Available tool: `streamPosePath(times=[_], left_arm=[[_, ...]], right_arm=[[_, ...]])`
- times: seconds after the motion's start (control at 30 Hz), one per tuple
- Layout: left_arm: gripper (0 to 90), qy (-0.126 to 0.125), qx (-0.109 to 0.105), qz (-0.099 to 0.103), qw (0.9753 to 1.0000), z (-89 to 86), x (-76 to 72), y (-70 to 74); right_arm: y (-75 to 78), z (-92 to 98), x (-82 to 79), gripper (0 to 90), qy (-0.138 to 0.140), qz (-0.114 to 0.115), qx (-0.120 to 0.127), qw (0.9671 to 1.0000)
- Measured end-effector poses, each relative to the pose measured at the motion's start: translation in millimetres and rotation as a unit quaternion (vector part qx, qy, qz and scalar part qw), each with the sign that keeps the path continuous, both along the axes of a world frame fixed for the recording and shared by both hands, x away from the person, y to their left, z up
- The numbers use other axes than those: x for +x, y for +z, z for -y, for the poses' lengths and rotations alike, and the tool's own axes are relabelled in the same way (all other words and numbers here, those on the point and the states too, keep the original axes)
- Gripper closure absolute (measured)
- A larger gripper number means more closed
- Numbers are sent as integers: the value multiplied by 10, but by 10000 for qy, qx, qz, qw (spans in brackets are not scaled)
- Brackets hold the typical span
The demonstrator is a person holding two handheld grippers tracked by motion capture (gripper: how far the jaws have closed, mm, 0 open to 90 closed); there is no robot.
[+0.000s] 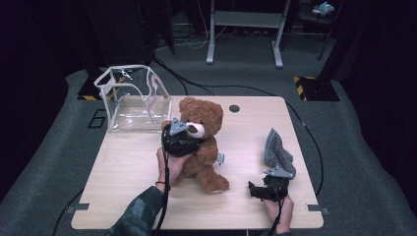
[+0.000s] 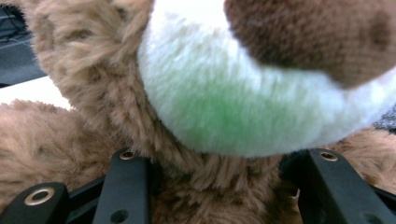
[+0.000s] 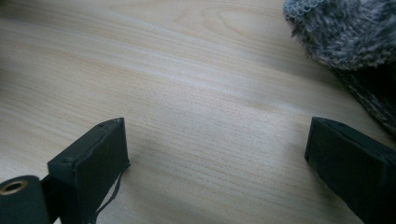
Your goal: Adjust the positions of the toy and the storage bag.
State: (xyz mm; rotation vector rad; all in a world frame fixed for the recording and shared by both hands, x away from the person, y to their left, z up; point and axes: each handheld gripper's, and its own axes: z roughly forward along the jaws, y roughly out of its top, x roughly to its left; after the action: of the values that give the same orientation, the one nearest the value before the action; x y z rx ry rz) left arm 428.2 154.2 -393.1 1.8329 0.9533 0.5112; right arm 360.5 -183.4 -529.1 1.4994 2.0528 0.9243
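A brown teddy bear [image 1: 209,164] sits upright in the middle of the wooden table [image 1: 123,167]. My left gripper [image 1: 191,137] is pushed against its front, just under the white muzzle. In the left gripper view the jaws of the left gripper [image 2: 224,158] stand wide apart on either side of the teddy bear [image 2: 224,107] at its neck, pressed into the fur. My right gripper [image 1: 255,191] rests low near the front right edge, open. In the right gripper view the right gripper [image 3: 215,135] has bare wood between its jaws.
A grey fuzzy cloth [image 1: 276,147] [image 3: 341,32] lies just beyond the right gripper. A clear plastic bag [image 1: 133,98] with white trim stands open at the table's back left corner. A round cable hole [image 1: 234,108] sits near the back edge.
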Motion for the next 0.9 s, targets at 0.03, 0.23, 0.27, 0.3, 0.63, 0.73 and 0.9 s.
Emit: streamPosePath(times=[0.03,0.23,0.27,0.3,0.63,0.73,0.9], left_arm=[[522,0,0,0,10000,0,0,0],[521,39,115,71,9999,-218,-60,71],[521,49,132,75,9999,-259,-79,80],[521,60,119,83,9999,-301,-99,88],[520,231,207,1,9995,-754,-242,249],[519,358,290,-102,9989,-946,-308,306],[518,575,339,-224,9975,-1117,-355,313]], right_arm=[[-1,-6,0,51,-8,-1,-7,10000],[-2,-25,3,50,-5,13,-114,9999],[-4,-23,3,50,-2,20,-114,9999],[-4,-23,3,50,-2,20,-114,9999],[-5,-25,4,49,3,25,-136,9999],[-5,-26,4,48,-3,24,-145,9999],[-5,-26,4,47,-1,24,-145,9999]])
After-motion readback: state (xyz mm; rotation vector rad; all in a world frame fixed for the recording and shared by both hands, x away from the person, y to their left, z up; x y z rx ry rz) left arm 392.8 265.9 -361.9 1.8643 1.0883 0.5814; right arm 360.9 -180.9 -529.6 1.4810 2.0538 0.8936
